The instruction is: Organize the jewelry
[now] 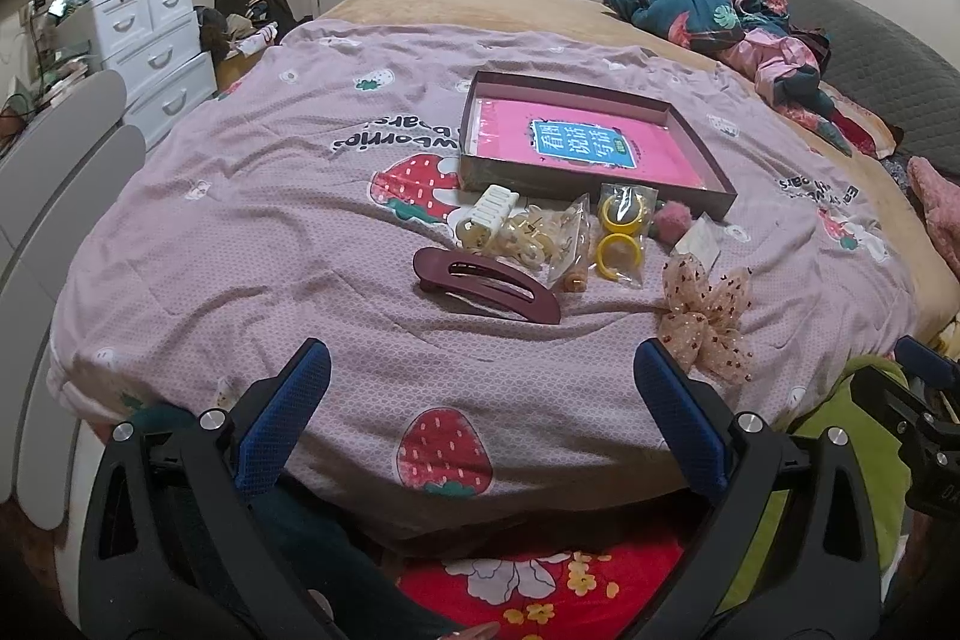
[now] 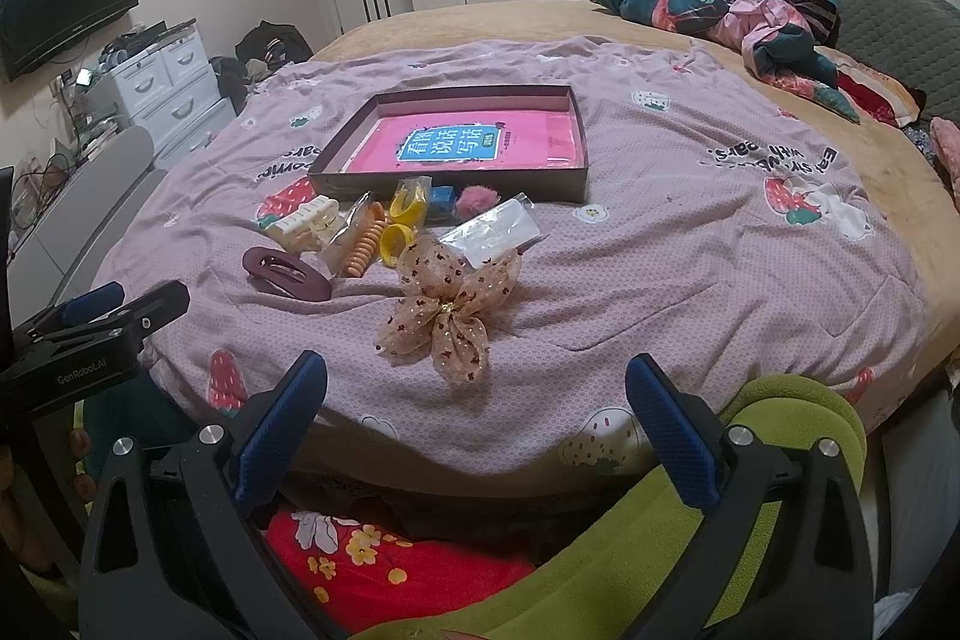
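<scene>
Both the left gripper (image 1: 482, 370) and the right gripper (image 2: 476, 382) are hovering wide open over the near edge of the bedspread (image 1: 240, 232), holding nothing. The jewelry is lying just in front of the box (image 1: 708, 160): a maroon hair clip (image 1: 486, 292), a cream claw clip (image 1: 486, 214), bagged yellow rings (image 1: 621, 235) and a lace bow (image 1: 708, 316). Only the right wrist view is showing a blue block (image 2: 443, 197) by the box and an orange coil tie (image 2: 363, 244).

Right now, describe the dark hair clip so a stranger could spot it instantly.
Find the shallow box holding a pink book on the lilac quilt. In the cluster before it, the maroon clip lies nearest the left, flat, elongated, slotted: the only dark piece.
</scene>
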A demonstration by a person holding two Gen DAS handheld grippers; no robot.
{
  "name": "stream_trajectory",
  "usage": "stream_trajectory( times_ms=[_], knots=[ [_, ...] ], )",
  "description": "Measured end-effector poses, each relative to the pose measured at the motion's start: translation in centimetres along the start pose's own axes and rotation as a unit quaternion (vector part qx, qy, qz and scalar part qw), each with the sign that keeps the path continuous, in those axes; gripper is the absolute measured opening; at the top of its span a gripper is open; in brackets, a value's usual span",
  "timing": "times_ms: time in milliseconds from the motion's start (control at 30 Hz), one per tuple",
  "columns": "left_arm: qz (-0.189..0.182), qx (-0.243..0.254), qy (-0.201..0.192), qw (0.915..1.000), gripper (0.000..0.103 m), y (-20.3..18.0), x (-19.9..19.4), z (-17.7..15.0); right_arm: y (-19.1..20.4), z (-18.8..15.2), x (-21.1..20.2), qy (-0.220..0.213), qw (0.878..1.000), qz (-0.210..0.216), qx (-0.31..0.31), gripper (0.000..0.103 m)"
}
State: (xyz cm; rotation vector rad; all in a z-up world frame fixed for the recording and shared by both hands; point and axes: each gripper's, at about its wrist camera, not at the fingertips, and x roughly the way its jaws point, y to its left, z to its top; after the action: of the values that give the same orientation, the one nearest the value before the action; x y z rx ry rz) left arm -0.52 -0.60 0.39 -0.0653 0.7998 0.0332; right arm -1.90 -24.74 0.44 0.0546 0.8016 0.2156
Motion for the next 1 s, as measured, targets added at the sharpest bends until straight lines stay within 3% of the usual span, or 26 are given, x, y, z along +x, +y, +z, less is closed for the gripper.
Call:
stream_trajectory(
  times_ms=[1000],
  knots=[
    [-0.002, -0.003, 0.012, 0.9999, 0.095, 1.0, 1.2, -0.1, 0.1, 0.4, 0.4, 0.006, 1.0, 0.0, -0.001, 0.099]
  ],
)
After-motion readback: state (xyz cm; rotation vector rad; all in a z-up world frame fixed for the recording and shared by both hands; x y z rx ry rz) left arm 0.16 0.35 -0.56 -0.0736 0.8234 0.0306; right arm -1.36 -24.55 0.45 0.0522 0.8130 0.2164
